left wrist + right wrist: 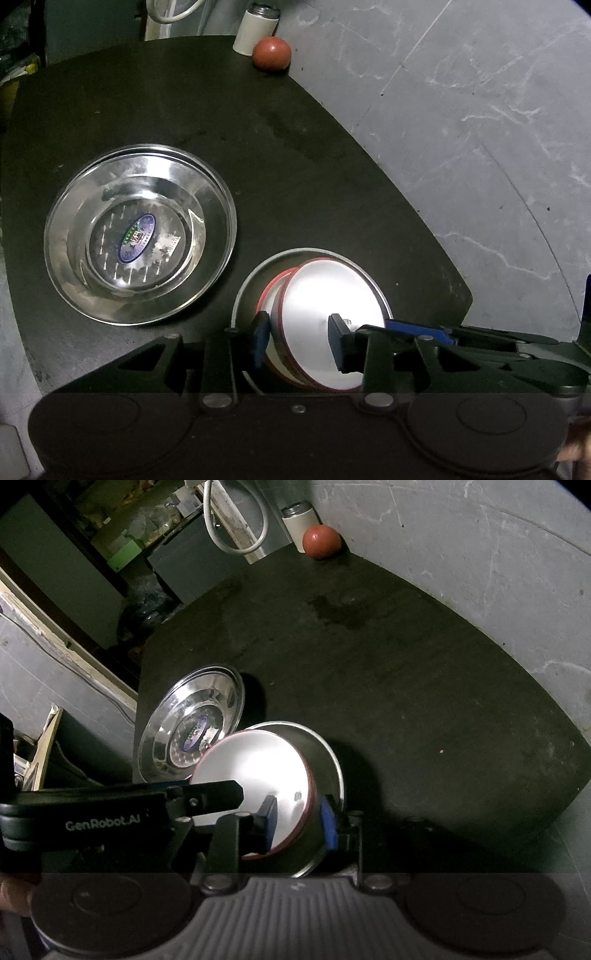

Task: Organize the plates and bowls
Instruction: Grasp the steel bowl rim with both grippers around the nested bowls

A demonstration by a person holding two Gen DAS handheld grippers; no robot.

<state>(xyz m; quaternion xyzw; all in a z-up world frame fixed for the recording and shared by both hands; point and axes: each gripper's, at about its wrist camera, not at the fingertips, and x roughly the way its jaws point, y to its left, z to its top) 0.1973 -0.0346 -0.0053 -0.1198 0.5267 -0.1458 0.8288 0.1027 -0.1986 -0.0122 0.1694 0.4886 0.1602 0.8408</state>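
Nested white bowls with red rims (pixel 325 295) sit inside a steel plate (pixel 243 291) near the front edge of the dark table (pixel 221 110). My left gripper (pixel 299 341) straddles their left wall, one finger outside and one inside, and stands open with the inner pad clear of the wall. My right gripper (pixel 298 821) straddles the right wall of the bowls (pixel 255 771) the same way, open, with a gap at its inner finger. A larger steel dish with a sticker (pixel 140 232) lies to the left; the right wrist view shows this dish (pixel 192 720) too.
A red ball (pixel 272 53) and a white cylinder with a metal top (pixel 255 27) stand at the table's far edge. Grey marbled floor (pixel 461 129) lies beyond the curved right edge. Clutter, a hose and shelves (pixel 110 554) fill the far left.
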